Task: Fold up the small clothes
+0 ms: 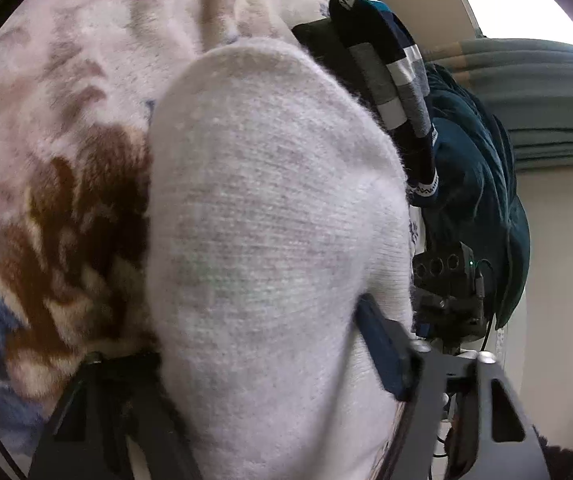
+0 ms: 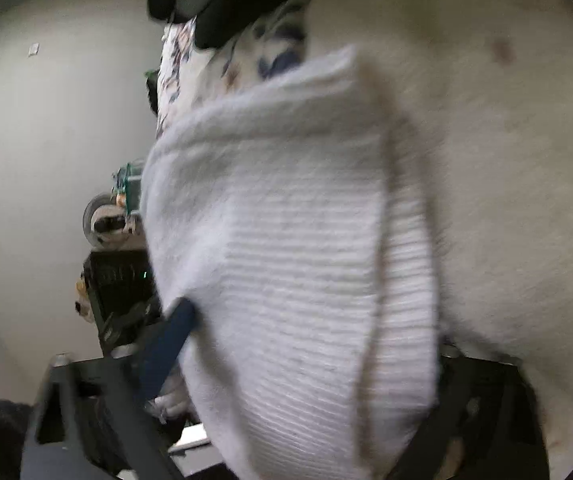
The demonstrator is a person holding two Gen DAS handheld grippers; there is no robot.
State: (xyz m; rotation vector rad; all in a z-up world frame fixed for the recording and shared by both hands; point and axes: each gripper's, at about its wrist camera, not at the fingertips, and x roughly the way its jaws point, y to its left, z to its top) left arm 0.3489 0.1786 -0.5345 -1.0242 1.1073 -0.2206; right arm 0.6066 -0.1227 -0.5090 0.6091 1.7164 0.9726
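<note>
The left tool (image 1: pixel 270 364), at the bottom of the left wrist view, is clamped on a white sock (image 1: pixel 270 216), its blue-padded fingers (image 1: pixel 382 356) pressing the knit from the right while the dark finger at lower left is partly buried by the fabric. The sock's rounded end fills the centre of that frame. In the right wrist view the right tool (image 2: pixel 298 364) is likewise closed on the white sock (image 2: pixel 286 260), here showing its ribbed cuff end, with one blue pad (image 2: pixel 166 344) at the sock's lower left edge and the opposite finger hidden behind cloth. Behind the sock lies a fleecy bed blanket (image 1: pixel 66 140) patterned in cream, brown and blue, filling the left of the frame. At upper right in the left wrist view a striped navy, grey and white sock (image 1: pixel 390 76) drapes over a dark object, beside a teal garment (image 1: pixel 474 184). A pale wall (image 2: pixel 46 120) occupies the left of the right wrist view.
</note>
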